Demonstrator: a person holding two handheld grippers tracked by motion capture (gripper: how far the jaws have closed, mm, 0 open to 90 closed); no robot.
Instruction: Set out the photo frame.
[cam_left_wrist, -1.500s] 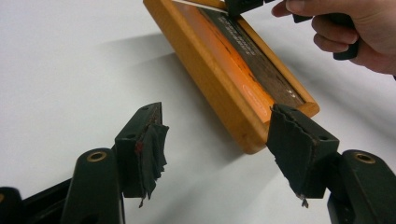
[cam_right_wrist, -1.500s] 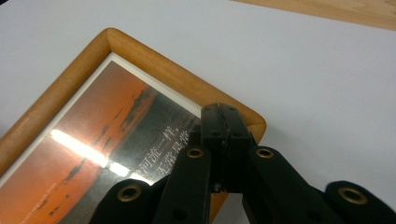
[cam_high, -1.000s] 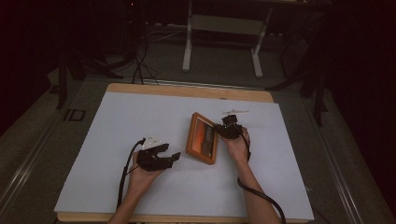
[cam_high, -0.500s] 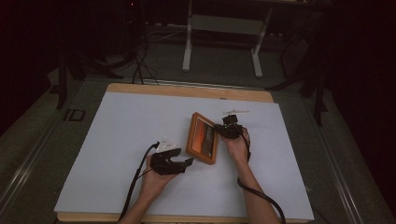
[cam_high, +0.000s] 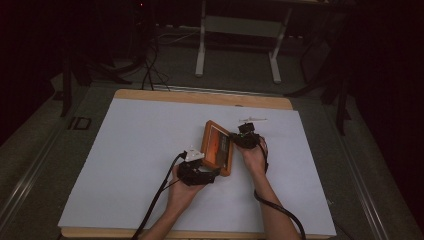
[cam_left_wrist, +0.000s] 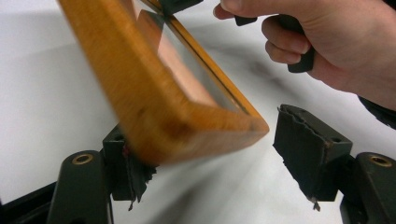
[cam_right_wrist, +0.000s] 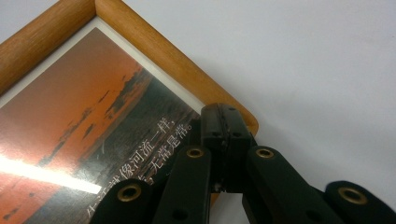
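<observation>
A wooden picture frame (cam_high: 218, 146) with an orange sunset print stands tilted on its edge in the middle of the white sheet. My right gripper (cam_high: 240, 137) is at its right side. In the right gripper view its jaws (cam_right_wrist: 223, 116) are shut together, tips against the wooden rim (cam_right_wrist: 154, 46) near a corner. My left gripper (cam_high: 212, 175) sits at the frame's near end. Its jaws have just been opening and now stand wide (cam_left_wrist: 215, 158). The frame's near corner (cam_left_wrist: 154, 93) lies between them, with the right pad (cam_left_wrist: 303, 154) well clear of the wood.
A white sheet (cam_high: 125, 150) covers the wooden table (cam_high: 200, 96). A small thin object (cam_high: 252, 119) lies behind the right hand. The right hand (cam_left_wrist: 327, 42) is close above the left gripper's jaws. Cables trail from both grippers toward the front edge.
My left hand has slid right across the sheet up to the frame's near end, and its jaws have opened wider. The right hand and the frame have kept still.
</observation>
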